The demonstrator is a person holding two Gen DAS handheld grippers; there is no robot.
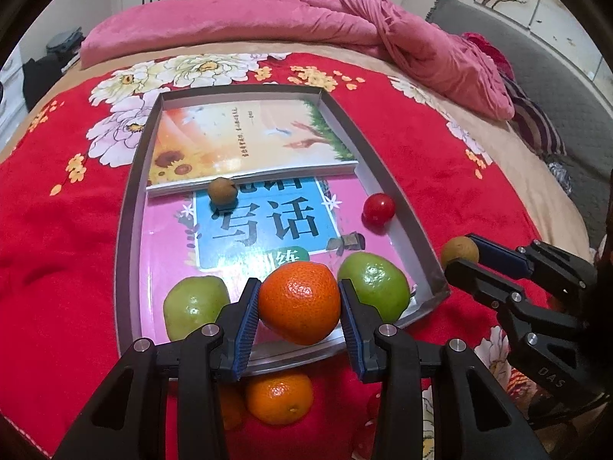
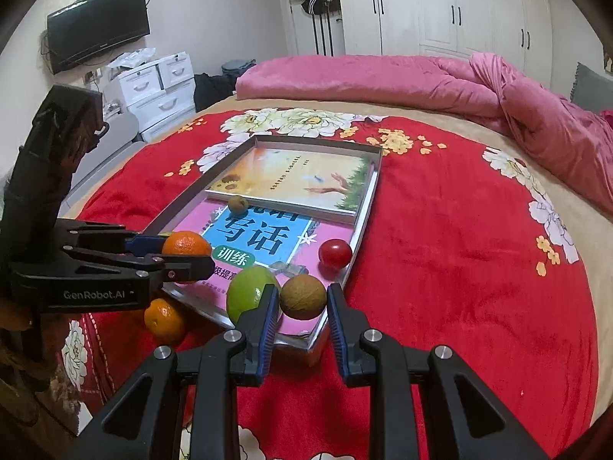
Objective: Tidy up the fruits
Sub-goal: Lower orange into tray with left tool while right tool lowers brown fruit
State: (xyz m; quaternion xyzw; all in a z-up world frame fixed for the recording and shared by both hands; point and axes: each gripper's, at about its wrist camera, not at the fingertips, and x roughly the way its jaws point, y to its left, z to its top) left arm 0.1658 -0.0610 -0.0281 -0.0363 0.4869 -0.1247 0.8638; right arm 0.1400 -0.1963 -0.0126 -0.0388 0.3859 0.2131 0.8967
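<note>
Blue ribbed pads of the left gripper (image 1: 299, 308) are clamped on an orange tangerine (image 1: 299, 302), held over the near edge of a shallow grey tray (image 1: 124, 207). The right gripper (image 2: 302, 303) has its jaws closed on a small brown round fruit (image 2: 302, 296), which sits above the tray's near right corner.

In the left wrist view, a green fruit (image 1: 195, 304) lies at 9 o'clock of the held tangerine and another green fruit (image 1: 373, 281) at 3 o'clock, both inside the tray. A second tangerine (image 1: 277, 398) rests at 6 o'clock, outside the tray on the red flowered blanket (image 1: 57, 249). Further in, a red tomato (image 1: 378, 209) lies at 1 o'clock beside the tray's right wall, and a second small brown fruit (image 1: 221, 191) at 11 o'clock touches the edge of a sunflower-cover book (image 1: 245, 142). That book overlaps a pink and blue book (image 1: 264, 222) lining the tray floor.

Beyond the tray, at 12 o'clock, a pink quilt (image 1: 345, 23) is bunched across the bed.
</note>
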